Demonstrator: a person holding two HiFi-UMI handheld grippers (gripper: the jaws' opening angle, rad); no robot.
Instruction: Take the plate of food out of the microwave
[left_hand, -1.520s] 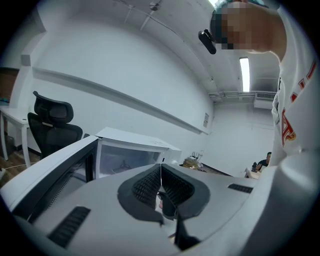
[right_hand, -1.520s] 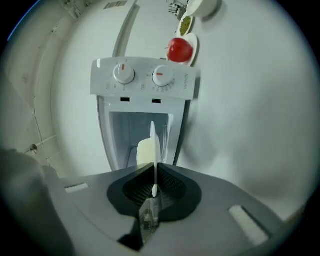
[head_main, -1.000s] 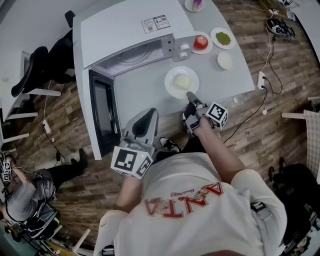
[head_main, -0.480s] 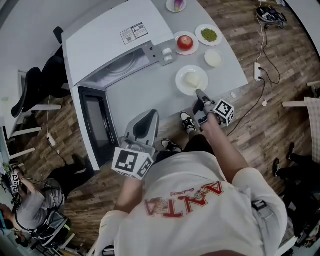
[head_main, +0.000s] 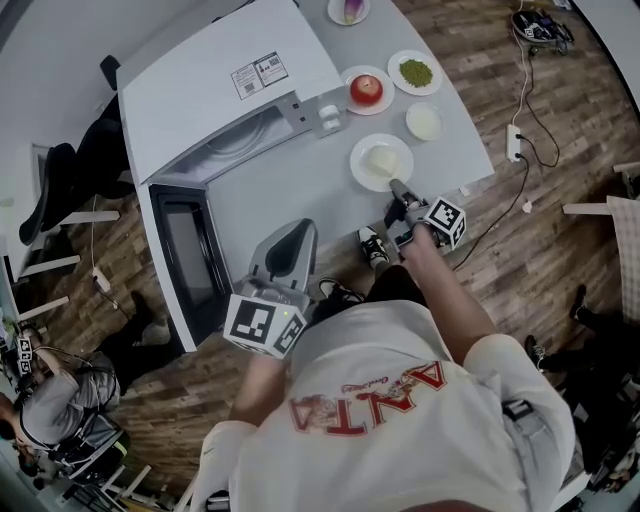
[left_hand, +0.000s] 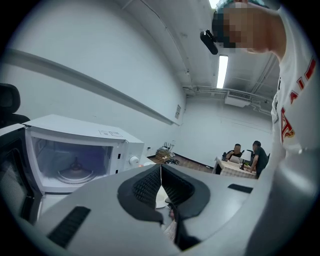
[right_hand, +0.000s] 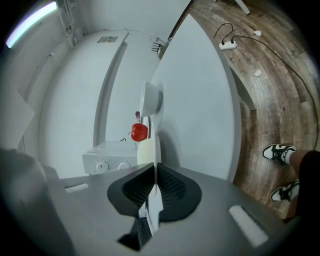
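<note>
While our right gripper (head_main: 398, 188) pinches the rim of the plate of food (head_main: 381, 161), set on the table (head_main: 295, 190) just outside the open microwave (head_main: 215, 105), we should part those jaws slowly and back off level; our left gripper (left_hand: 160, 174) is closed, empty.

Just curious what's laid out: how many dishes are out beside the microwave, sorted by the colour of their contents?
Plate with pale food: 1
Plate with red fruit: 1
Plate with green food: 1
Plate with purple food: 1
White dish, contents unclear: 1
Total: 5
</note>
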